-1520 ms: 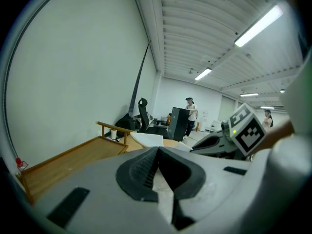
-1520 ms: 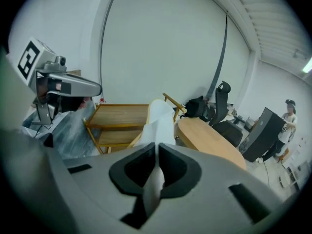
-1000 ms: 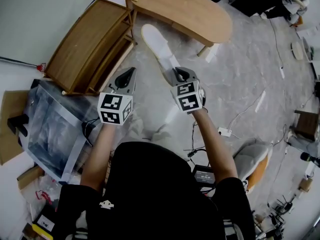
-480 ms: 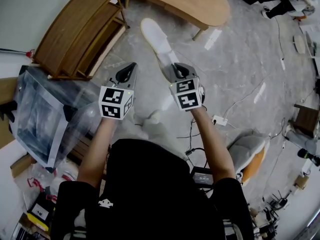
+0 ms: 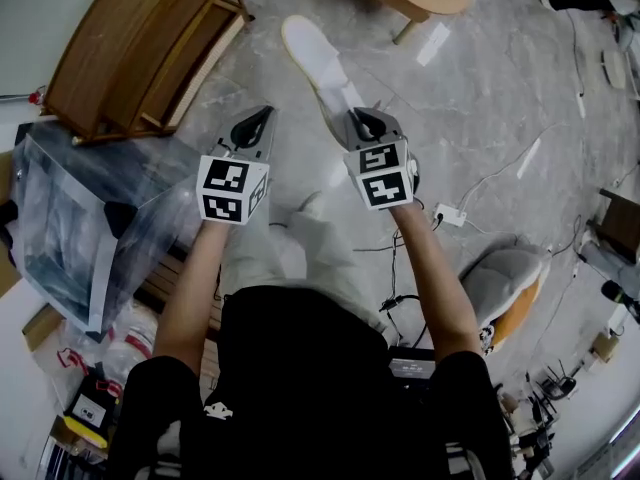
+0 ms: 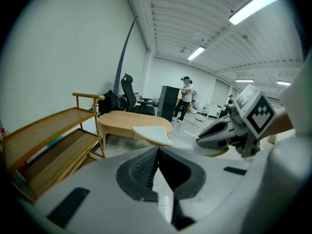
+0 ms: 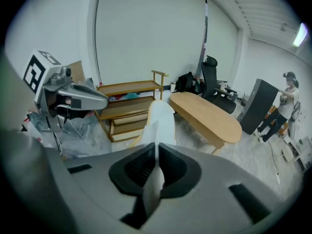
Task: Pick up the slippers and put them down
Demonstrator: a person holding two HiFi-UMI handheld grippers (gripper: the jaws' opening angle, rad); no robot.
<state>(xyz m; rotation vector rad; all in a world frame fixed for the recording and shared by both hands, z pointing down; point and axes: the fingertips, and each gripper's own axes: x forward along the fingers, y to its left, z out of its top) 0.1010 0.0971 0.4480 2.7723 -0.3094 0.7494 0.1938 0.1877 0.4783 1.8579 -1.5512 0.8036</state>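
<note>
While the person stands on the grey floor (image 5: 480,98), the right gripper (image 5: 355,118) has its jaws clamped on 1 end of a white slipper (image 5: 312,63), which juts forward above the floor near a wooden rack (image 5: 130,48). Beside it, the left gripper (image 5: 262,116) has its jaws closed together with nothing between them.

Room's a big open office/lab type space, white walls (image 7: 146,38) + ribbed white ceiling (image 6: 195,18) w/ strip lights (image 6: 253,6) on. Floor (image 5: 480,98) is grey marble-look, w/ cables (image 5: 503,171) and a white power strip (image 5: 450,215) lying on it. Furniture: wooden shelf rack (image 5: 120,58) by the wall, oval wooden table (image 7: 207,112) next to it, black office chair (image 7: 210,72) behind that, dark cabinet (image 7: 258,106) further back w/ a person (image 6: 185,97) standing nearby. Clear plastic-wrapped stuff (image 5: 60,218) on the left, grey/orange chair (image 5: 505,298) on the right.
</note>
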